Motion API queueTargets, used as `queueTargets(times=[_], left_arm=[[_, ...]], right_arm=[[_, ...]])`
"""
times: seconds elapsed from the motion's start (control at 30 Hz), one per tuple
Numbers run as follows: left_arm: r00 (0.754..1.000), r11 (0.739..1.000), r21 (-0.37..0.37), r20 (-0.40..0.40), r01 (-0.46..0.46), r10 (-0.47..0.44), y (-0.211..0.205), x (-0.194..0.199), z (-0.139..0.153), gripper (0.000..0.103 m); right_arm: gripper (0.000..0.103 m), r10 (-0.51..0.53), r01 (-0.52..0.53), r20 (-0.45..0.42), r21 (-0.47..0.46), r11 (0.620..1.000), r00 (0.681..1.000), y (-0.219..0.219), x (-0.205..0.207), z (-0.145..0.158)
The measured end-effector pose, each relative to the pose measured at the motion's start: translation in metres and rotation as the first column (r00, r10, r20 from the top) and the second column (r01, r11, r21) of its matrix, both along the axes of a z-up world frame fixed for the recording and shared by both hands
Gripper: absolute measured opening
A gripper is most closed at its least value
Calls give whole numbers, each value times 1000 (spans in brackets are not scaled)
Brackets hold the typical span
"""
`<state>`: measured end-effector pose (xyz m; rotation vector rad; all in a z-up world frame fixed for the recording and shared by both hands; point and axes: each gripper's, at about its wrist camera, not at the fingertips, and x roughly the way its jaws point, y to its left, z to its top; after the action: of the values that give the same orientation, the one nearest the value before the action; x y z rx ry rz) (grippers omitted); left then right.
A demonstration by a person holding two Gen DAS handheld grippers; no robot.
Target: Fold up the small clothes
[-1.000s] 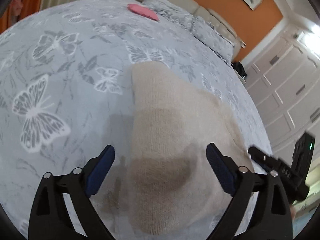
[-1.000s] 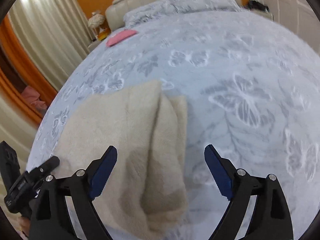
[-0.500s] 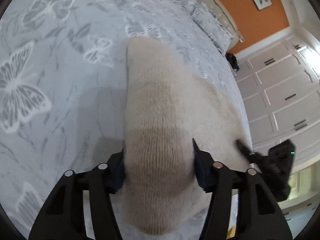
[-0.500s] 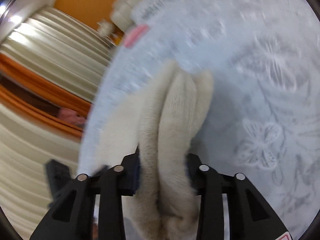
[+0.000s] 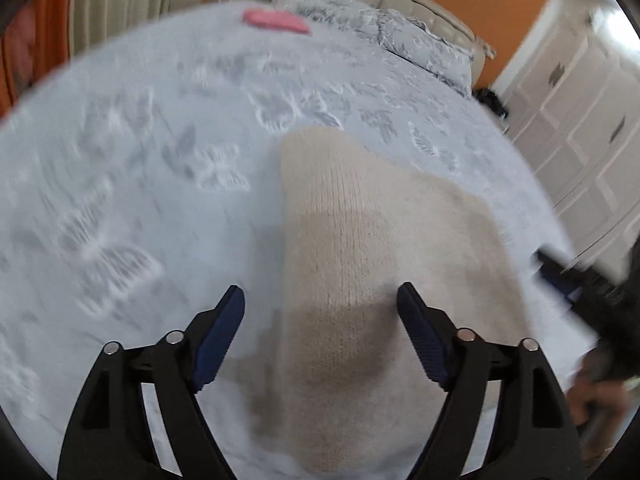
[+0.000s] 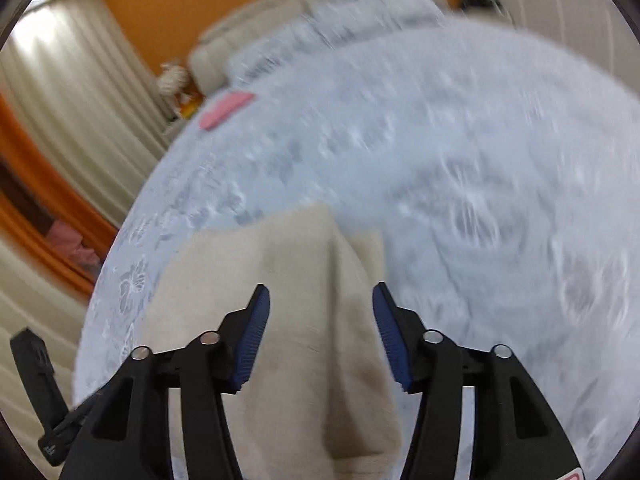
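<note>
A beige knitted garment point(image 5: 360, 260) lies folded on the butterfly-print bedspread point(image 5: 140, 200). My left gripper point(image 5: 320, 290) hovers over its near end. Its jaws are opening: the left pad stands clear of the knit and the right pad is above it, neither pressing. In the right wrist view the same garment point(image 6: 280, 280) shows a raised fold running toward the camera. My right gripper point(image 6: 321, 287) straddles that fold with its jaws opening and gaps beside both pads. Each view catches the other gripper at its edge, blurred.
A pink folded item point(image 5: 276, 22) lies far up the bed near the patterned pillows point(image 5: 400, 36) and cream headboard. White wardrobe doors point(image 5: 580, 128) stand to the right, curtains point(image 6: 80, 92) to the left. The bed's edge runs close by the garment's right side.
Half a second ago both grippers were pinched on the beige garment and holding it lifted. Now both have let go, the jaws have spread, and the cloth lies flatter on the bed.
</note>
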<state>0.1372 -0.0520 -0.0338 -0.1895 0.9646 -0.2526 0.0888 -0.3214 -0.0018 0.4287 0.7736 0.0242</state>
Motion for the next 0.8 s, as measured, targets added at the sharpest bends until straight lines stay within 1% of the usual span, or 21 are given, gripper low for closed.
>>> queueTargets(times=[0.03, 0.07, 0.1, 0.13, 0.17, 0.2, 0.23, 0.3, 0.33, 0.37, 0.4, 0.43, 0.5, 0.57, 0.63, 0.73, 0.8], left_arm=[[1000, 999, 36, 9, 4, -5, -4, -1, -1, 78], [1000, 999, 52, 12, 5, -6, -6, -1, -1, 78], [1000, 998, 64, 12, 5, -6, -8, 0, -2, 78], [1000, 998, 67, 12, 7, -7, -10, 1, -2, 78], [1000, 997, 71, 12, 7, -8, -6, 0, -3, 78], [1000, 997, 78, 14, 8, -10, -6, 0, -4, 79], [1000, 996, 86, 17, 13, -14, -8, 1, -4, 79], [1000, 995, 96, 19, 3, -5, -9, 3, -4, 82], [1000, 996, 94, 16, 0, -2, -8, 1, -5, 83], [1000, 996, 89, 11, -3, 2, -7, 0, -7, 84], [1000, 996, 87, 9, -4, 4, -7, -1, -8, 84], [1000, 996, 87, 7, -7, 6, -7, 0, -8, 85], [1000, 996, 88, 6, -7, 6, -8, 0, -9, 86], [1000, 994, 105, 13, -9, 7, -10, -1, -10, 86], [1000, 993, 116, 19, -6, 4, -11, -1, -11, 86], [1000, 993, 115, 20, -7, 5, -12, -1, -11, 87], [1000, 993, 116, 19, -4, 2, -12, -1, -12, 87]], right_arm=[[34, 28, -29, -14, -13, 1000, 999, 6, 7, -2], [22, 53, -55, -63, -30, 998, 997, 14, 15, -14], [15, 63, -67, -111, -34, 997, 992, 16, 29, -26], [13, 67, -75, -179, -41, 996, 982, 19, 41, -43], [13, 67, -77, -199, -46, 996, 978, 23, 48, -51], [12, 66, -76, -186, -47, 996, 980, 22, 49, -49], [12, 67, -76, -174, -42, 996, 982, 21, 50, -41], [12, 54, -57, -118, -16, 998, 992, 17, 43, -26], [12, 55, -56, -114, -10, 998, 992, 15, 42, -25], [12, 61, -64, -130, -16, 998, 990, 17, 44, -29], [10, 65, -73, -178, -43, 996, 982, 19, 50, -41], [10, 70, -83, -200, -54, 995, 977, 20, 52, -49], [10, 74, -85, -188, -50, 995, 979, 23, 55, -46], [12, 60, -61, -135, -4, 998, 989, 18, 48, -33], [13, 61, -59, -124, 25, 998, 990, 17, 41, -29], [10, 70, -76, -209, -19, 997, 975, 20, 49, -51], [10, 69, -74, -195, -20, 997, 978, 21, 50, -48]])
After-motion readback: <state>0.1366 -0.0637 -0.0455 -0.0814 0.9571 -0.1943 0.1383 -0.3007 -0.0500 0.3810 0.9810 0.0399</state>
